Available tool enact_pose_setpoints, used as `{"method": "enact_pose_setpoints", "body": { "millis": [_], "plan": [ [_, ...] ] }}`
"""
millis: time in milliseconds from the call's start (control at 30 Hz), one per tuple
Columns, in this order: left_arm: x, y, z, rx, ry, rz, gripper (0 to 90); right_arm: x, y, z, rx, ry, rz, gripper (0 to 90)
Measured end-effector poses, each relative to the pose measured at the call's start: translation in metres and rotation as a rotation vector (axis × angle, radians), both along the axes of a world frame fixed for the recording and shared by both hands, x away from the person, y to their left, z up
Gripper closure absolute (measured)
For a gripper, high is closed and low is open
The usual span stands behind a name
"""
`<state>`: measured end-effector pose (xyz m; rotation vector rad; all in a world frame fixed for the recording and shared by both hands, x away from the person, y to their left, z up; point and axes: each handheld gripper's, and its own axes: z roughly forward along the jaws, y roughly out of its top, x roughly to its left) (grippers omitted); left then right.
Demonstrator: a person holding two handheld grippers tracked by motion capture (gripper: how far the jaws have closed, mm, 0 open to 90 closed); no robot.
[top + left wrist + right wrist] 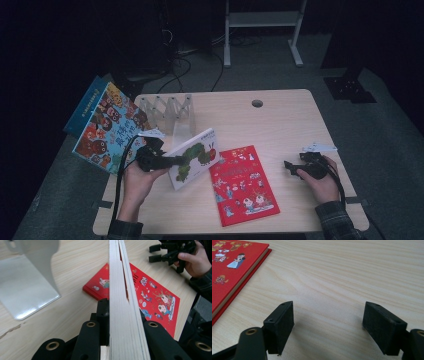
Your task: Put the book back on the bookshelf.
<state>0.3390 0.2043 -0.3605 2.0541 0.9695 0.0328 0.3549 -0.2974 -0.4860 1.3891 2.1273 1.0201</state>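
1. The left gripper (pixel 172 161) is clamped on the caterpillar book (pixel 196 156); in the left gripper view the book's page edge (pixel 122 315) runs straight out between the jaws, long axis in line with them.
2. The book is lifted and tilted, just ahead of the jaws and close in front of the rack (pixel 170 112), which looks to be where it goes.
3. The left hand is nearer the rack by far, so the move is likely its own.
4. The right gripper (pixel 290 166) stands open and empty over bare table (pixel 337 277), well apart from the rack.
5. The red book (pixel 244 184) lies flat between the two grippers, below the lifted book's far end; open room lies toward the rack.
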Motion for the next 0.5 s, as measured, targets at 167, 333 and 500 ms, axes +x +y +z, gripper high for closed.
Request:
{"method": "enact_pose_setpoints", "body": {
  "millis": [167, 333, 500],
  "plan": [
    [0.0, 0.016, 0.001, 0.001, -0.007, 0.044, 75.4, 0.002, 0.001, 0.0, -0.018, 0.006, -0.004, 18.7],
    [-0.001, 0.032, 0.002, 0.015, -0.01, 0.091, 75.5, 0.002, 0.004, -0.001, -0.049, 0.003, -0.001, 17.7],
    [-0.004, 0.045, 0.004, 0.001, -0.004, 0.117, 75.4, 0.002, 0.004, -0.001, -0.048, 0.004, -0.002, 17.6]
  ]
}}
